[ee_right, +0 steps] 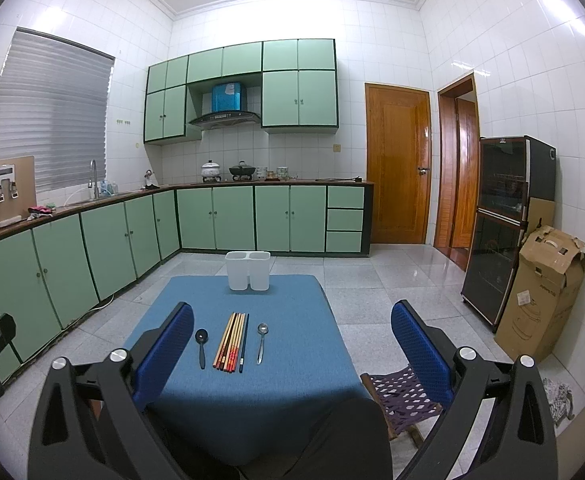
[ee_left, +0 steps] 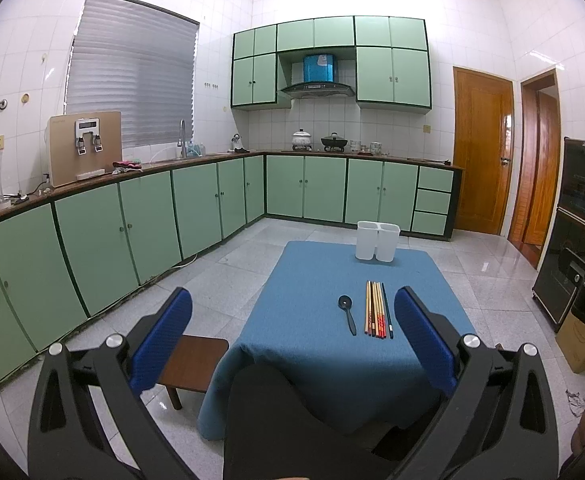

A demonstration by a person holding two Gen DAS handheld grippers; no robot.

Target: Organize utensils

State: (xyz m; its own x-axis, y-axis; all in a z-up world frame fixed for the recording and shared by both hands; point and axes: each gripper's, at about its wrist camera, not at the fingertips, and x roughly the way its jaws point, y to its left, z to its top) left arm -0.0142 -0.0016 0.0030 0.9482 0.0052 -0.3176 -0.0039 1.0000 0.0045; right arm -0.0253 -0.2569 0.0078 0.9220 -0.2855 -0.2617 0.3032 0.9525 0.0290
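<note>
Clearly nothing is grasped yet: the left gripper [ee_left: 292, 340] and right gripper [ee_right: 292, 344] both hang wide open and empty, held back short of the blue-cloth worktop [ee_right: 292, 376], presumably to survey the layout. Ahead of the right gripper lie a black plastic spoon [ee_right: 201, 344], a fanned bundle of wooden chopsticks with red and dark ends [ee_right: 232, 340] and a shiny metal spoon [ee_right: 262, 340], side by side. Farther ahead stands the white two-compartment plastic holder [ee_right: 248, 271], upright, apparently empty.

Chopsticks [ee_right: 231, 342] lie between black spoon [ee_right: 201, 346] and metal spoon [ee_right: 262, 340], before white holder [ee_right: 248, 271].
</note>
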